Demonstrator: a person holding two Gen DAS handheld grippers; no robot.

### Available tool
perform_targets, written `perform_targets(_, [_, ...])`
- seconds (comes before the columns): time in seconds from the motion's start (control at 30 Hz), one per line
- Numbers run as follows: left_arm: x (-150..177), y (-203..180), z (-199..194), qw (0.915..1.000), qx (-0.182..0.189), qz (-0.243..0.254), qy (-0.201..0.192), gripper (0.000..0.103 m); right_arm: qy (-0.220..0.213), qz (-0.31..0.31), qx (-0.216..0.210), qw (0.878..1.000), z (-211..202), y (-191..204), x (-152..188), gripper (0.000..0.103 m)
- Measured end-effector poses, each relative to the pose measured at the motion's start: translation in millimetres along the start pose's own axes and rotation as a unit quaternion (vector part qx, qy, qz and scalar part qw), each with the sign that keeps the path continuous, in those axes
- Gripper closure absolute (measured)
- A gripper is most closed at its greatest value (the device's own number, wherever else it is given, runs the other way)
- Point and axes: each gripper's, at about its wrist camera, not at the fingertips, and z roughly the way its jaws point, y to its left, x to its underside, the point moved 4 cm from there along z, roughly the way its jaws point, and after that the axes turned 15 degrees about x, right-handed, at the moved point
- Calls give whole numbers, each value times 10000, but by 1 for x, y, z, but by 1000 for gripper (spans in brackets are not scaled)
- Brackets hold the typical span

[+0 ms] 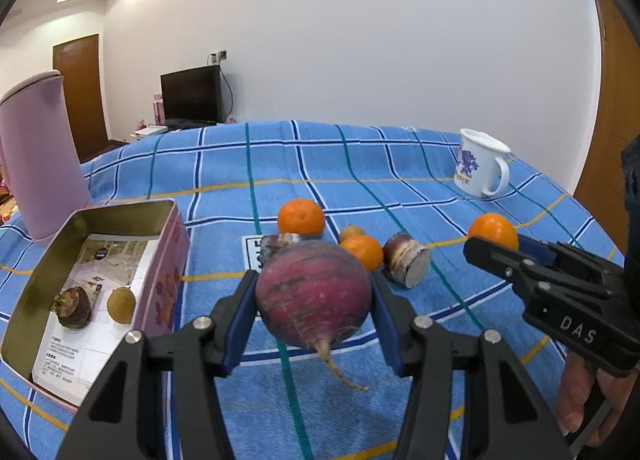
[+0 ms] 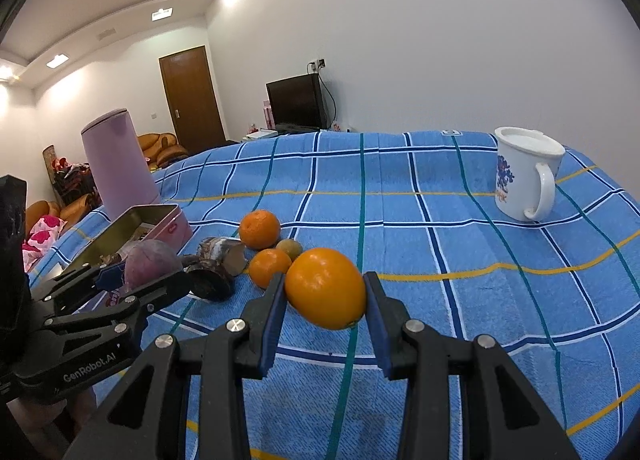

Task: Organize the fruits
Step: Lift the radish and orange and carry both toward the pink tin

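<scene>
My left gripper (image 1: pixel 314 302) is shut on a round purple-red radish (image 1: pixel 314 294) with its root hanging down, just right of the open pink tin (image 1: pixel 120 216). The tin holds a brown taro (image 1: pixel 72 306) and a small yellow fruit (image 1: pixel 121 304). My right gripper (image 2: pixel 325 300) is shut on an orange (image 2: pixel 326 294) above the blue checked cloth (image 2: pixel 440 244). On the cloth ahead lie two more oranges (image 2: pixel 260 229) (image 2: pixel 269 266), a small yellowish fruit (image 2: pixel 290 248) and two cut taro pieces (image 2: pixel 222 254) (image 2: pixel 210 280). The left gripper (image 2: pixel 148 276) shows at the left of the right wrist view.
A white mug (image 2: pixel 524 176) with a blue print stands at the far right of the cloth. A tall pink container (image 2: pixel 118 164) stands behind the tin. A black screen (image 2: pixel 298 102), a wooden door and a sofa lie beyond the table.
</scene>
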Motion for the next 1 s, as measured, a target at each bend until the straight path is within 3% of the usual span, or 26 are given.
perform_targets(1.0, [-2,-8,-21,9983,-179,259,-500,48,-497,-82,-86,9987,-19,3,-2,63])
